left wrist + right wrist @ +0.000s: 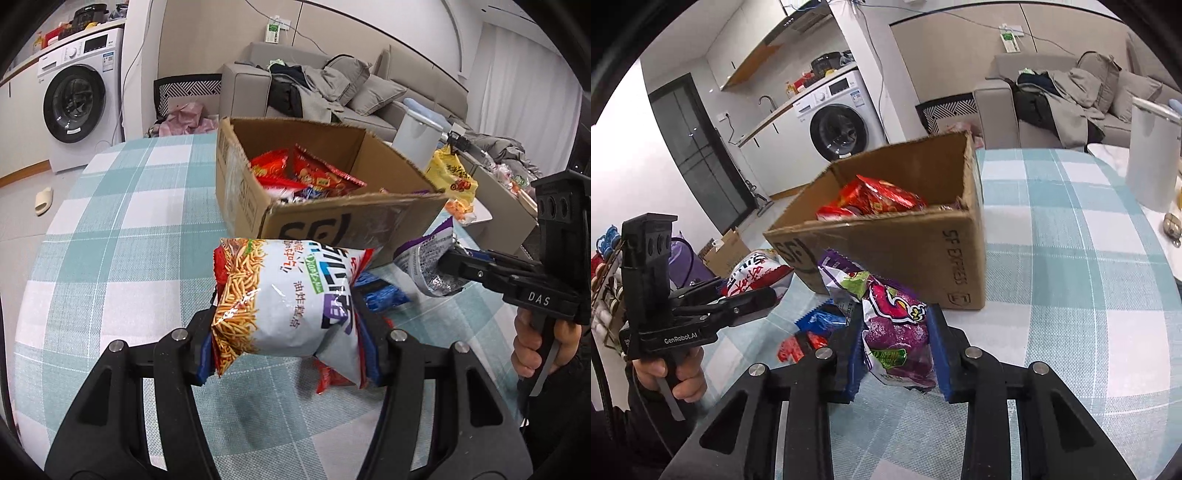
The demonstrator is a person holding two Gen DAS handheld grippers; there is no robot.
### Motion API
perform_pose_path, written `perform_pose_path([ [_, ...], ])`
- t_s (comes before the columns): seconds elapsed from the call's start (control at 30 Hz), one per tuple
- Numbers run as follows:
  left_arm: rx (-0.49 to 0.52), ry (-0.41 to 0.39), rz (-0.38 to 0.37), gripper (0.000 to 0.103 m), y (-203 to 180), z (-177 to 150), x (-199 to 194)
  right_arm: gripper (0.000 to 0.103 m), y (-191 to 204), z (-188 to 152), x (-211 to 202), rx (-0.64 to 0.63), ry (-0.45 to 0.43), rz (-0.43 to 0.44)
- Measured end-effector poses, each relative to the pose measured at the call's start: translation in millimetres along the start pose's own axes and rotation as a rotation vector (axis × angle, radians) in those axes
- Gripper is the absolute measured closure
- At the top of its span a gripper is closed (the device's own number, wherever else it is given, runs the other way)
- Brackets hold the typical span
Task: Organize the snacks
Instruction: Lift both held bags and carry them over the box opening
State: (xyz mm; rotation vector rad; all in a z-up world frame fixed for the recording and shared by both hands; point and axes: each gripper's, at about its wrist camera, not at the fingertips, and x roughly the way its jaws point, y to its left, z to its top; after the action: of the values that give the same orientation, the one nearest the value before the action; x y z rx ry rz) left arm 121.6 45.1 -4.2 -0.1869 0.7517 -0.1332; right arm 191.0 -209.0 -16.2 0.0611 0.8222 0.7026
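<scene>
In the left wrist view my left gripper [286, 332] is shut on a white snack bag [291, 295] printed with fried sticks, held above the checked tablecloth [122, 229]. Just beyond it stands an open cardboard box [369, 221] with several red snack packets [306, 173] inside. My right gripper [895, 343] is shut on a purple snack bag [897, 328], close to the box's [905, 254] near corner. Each gripper appears in the other's view: the right gripper [448, 266] with the purple bag [421, 262], the left gripper [753, 301] with the white bag [757, 275].
A blue packet [822, 319] and a red packet [792, 349] lie on the cloth between the grippers. A white cylindrical bin [1152, 155] stands at the table's far right. A yellow bag [452, 173] sits on a low table beyond the box. A sofa and a washing machine stand behind.
</scene>
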Motion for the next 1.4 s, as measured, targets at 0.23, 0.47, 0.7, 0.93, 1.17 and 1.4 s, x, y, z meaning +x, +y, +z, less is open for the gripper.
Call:
perform_pose_path([
  [0.23, 0.008, -0.048, 0.002, 0.046, -10.8, 6.0, -22.5, 0.072, 6.2, 6.6, -16.4, -0.004, -0.05, 0.017],
  [0.47, 0.012, -0.083, 0.009, 0.046, -23.3, 10.8, -40.5, 0.071, 15.0, 12.6, -35.0, -0.01, -0.104, 0.026],
  [0.7, 0.019, -0.109, 0.015, 0.046, -33.0, 13.5, -53.1, 0.071, 22.3, 15.4, -53.3, -0.013, -0.148, 0.047],
  [0.93, 0.011, -0.12, 0.018, 0.046, -32.1, 17.1, -57.8, 0.071, 28.4, 17.5, -67.3, -0.01, -0.182, 0.052],
  [1.17, -0.002, -0.147, 0.032, 0.046, -29.8, 26.1, -65.2, 0.071, 33.5, 21.2, -73.5, -0.007, -0.211, 0.057],
  [1.4, -0.002, -0.183, 0.041, 0.046, -34.0, 42.7, -71.3, 0.071, 38.4, 34.2, -84.9, -0.025, -0.264, 0.059],
])
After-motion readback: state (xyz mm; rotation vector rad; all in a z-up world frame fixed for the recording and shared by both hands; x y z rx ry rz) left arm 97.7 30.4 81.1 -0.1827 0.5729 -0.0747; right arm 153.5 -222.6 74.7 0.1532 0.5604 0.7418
